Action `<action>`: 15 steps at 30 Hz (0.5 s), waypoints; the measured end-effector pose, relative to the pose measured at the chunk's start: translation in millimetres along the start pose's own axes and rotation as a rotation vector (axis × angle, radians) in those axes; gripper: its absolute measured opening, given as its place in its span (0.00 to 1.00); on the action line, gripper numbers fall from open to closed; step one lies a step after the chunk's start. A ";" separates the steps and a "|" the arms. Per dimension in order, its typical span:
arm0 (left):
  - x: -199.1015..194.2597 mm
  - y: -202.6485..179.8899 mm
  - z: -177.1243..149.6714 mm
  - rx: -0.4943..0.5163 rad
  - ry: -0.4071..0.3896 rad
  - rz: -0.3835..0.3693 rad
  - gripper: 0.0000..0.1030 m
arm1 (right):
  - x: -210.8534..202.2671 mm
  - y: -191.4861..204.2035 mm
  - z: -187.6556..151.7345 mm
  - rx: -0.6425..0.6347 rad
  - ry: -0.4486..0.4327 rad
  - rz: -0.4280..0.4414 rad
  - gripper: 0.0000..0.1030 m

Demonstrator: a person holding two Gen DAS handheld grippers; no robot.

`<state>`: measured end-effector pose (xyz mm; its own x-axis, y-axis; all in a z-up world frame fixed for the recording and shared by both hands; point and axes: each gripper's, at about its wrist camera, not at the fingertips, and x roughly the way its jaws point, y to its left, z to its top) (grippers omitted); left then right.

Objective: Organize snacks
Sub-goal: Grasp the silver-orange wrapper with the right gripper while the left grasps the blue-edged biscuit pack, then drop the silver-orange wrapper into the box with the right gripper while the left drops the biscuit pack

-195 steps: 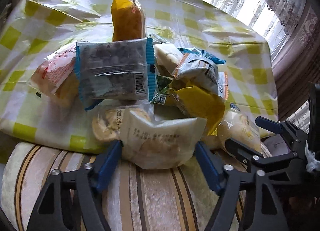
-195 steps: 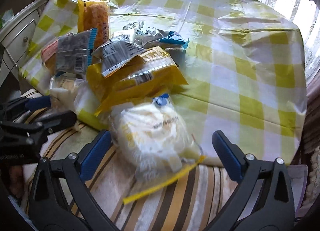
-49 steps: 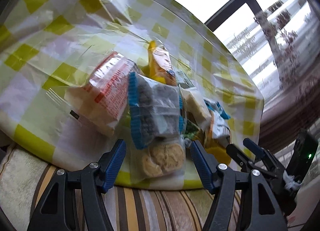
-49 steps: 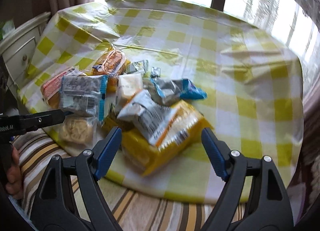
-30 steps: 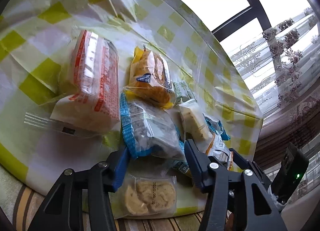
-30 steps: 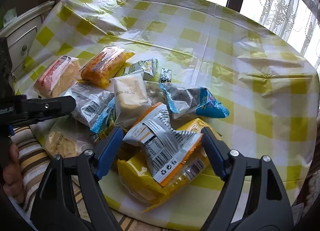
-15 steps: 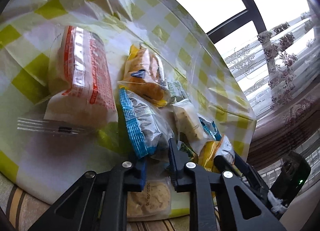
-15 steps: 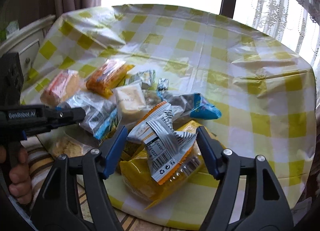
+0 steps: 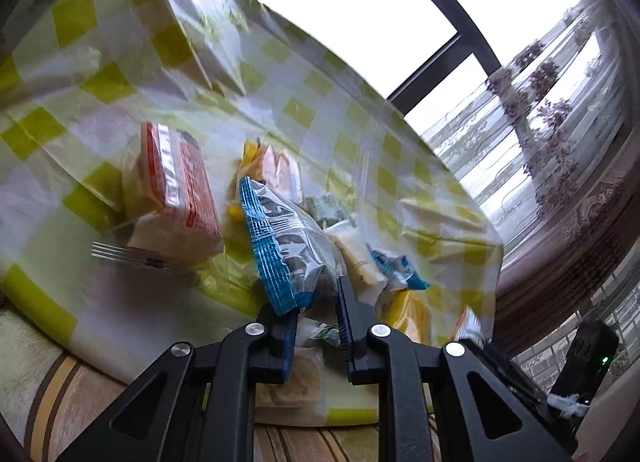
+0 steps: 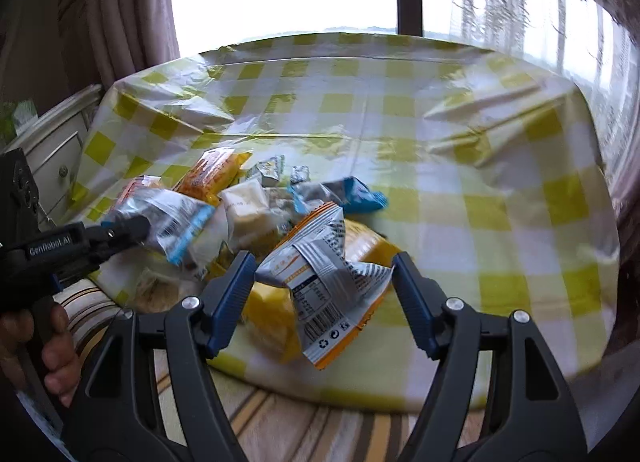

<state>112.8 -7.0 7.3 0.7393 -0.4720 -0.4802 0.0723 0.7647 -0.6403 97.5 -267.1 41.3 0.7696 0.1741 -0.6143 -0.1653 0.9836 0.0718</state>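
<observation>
A heap of snack packets lies near the front edge of a table with a yellow-checked cloth. My left gripper is shut on the lower end of a clear packet with a blue edge. That blue-edged packet is tilted up off the heap. My right gripper is shut on a silver-and-orange packet, crumpled between its pads and raised above a large yellow packet.
Also on the cloth are a red-and-white packet, an orange packet, a white packet, a blue-and-silver packet and a cookie packet. A striped cushion lies below the table edge. A white drawer cabinet stands at the left.
My left gripper closed on the blue-edged packet and lifted it. My right gripper closed on the silver-and-orange packet, crumpled it and raised it. Both views pulled back from the heap.
</observation>
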 end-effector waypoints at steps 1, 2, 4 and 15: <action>-4.9 -3.5 -0.9 0.011 -0.013 -0.012 0.18 | -5.3 -4.4 -2.6 0.017 0.000 -0.001 0.71; -8.2 -8.4 -1.9 0.024 -0.020 -0.024 0.18 | -9.3 -8.4 -4.6 0.032 0.000 -0.002 0.71; -12.3 -17.6 -4.0 0.051 -0.024 -0.048 0.18 | -19.5 -17.6 -9.5 0.063 -0.003 -0.003 0.71; 4.6 -105.2 -44.5 0.235 0.092 -0.193 0.18 | -79.3 -90.4 -47.6 0.239 -0.009 -0.066 0.71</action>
<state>78.8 -109.2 45.7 0.6339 -0.6476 -0.4228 0.3655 0.7326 -0.5742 22.0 -372.0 46.1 0.7798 0.1083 -0.6166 0.0354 0.9757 0.2161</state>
